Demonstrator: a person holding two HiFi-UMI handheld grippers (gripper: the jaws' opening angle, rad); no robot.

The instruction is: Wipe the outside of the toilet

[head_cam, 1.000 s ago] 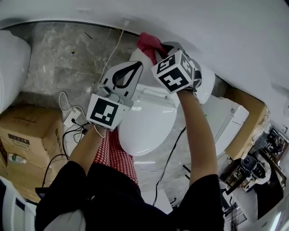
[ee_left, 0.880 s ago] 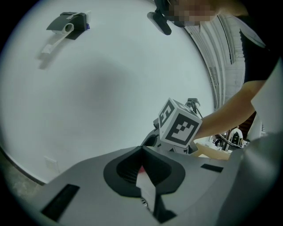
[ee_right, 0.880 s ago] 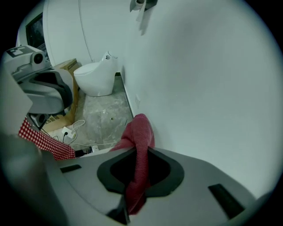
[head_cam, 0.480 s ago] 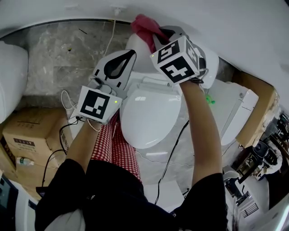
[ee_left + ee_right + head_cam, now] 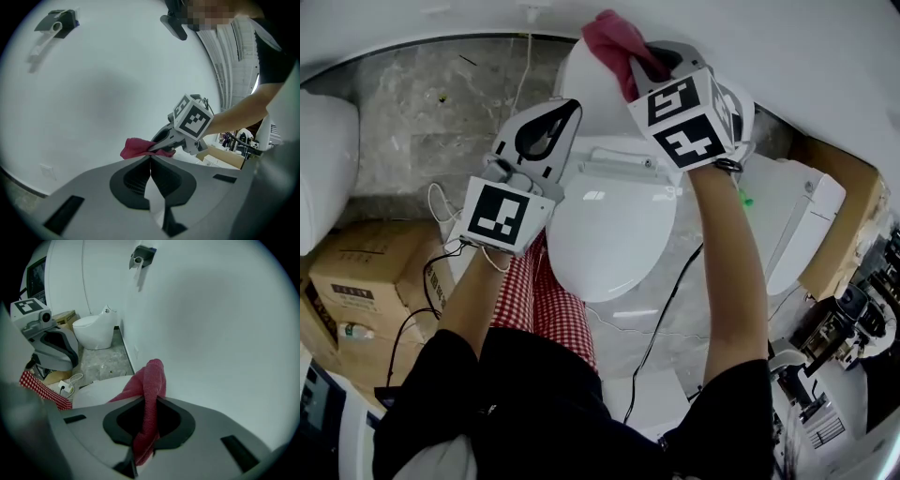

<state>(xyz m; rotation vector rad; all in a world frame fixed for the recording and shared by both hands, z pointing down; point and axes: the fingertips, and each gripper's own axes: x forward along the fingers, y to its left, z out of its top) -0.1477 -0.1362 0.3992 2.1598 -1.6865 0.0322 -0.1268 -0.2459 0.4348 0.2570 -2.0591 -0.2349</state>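
A white toilet [image 5: 609,234], lid shut, was seen from above on a grey marble floor [image 5: 422,122]. A red cloth [image 5: 612,39] was clamped in the jaws of the right gripper [image 5: 639,67], held at the rear top of the tank [image 5: 581,98]. The left gripper [image 5: 565,111], jaws pressed together on nothing, was held beside the tank. Wiping was judged to be at an early stage, with lid, bowl sides and base seemingly left. The porcelain appeared glossy and unstained.
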